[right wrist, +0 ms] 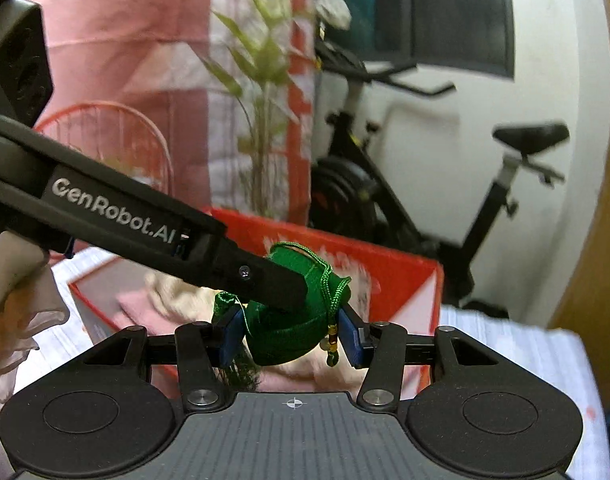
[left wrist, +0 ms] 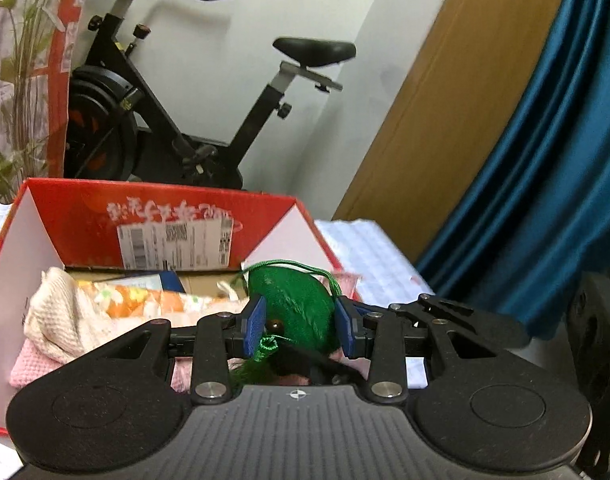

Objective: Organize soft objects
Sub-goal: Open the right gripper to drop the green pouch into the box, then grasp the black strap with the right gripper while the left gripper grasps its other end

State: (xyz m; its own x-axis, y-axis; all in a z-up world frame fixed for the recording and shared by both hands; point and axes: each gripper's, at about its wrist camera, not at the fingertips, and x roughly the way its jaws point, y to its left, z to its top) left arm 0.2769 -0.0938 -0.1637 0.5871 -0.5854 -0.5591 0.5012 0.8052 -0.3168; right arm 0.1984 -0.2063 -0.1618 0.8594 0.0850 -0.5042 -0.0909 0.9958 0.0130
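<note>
A green knitted pouch [left wrist: 301, 304] with green cords and a beaded tassel is held in the air above a red cardboard box [left wrist: 85, 220]. My left gripper [left wrist: 301, 322] is shut on the pouch, blue pads on both its sides. My right gripper [right wrist: 291, 336] is shut on the same pouch [right wrist: 289, 340] from another side. The left gripper's black finger [right wrist: 265, 280] reaches in from the left in the right wrist view and presses on the pouch's top. The box holds a cream knit cloth [left wrist: 61, 316], a pink cloth [left wrist: 29, 364] and an orange patterned cloth [left wrist: 145, 300].
The box [right wrist: 401, 276] stands on a white checked sheet [left wrist: 377, 252]. Behind it are a black exercise bike [left wrist: 165, 112], a plant [left wrist: 21, 80] and a pink and red curtain [right wrist: 117, 40]. A blue curtain [left wrist: 545, 180] and a wooden panel [left wrist: 437, 92] are at the right.
</note>
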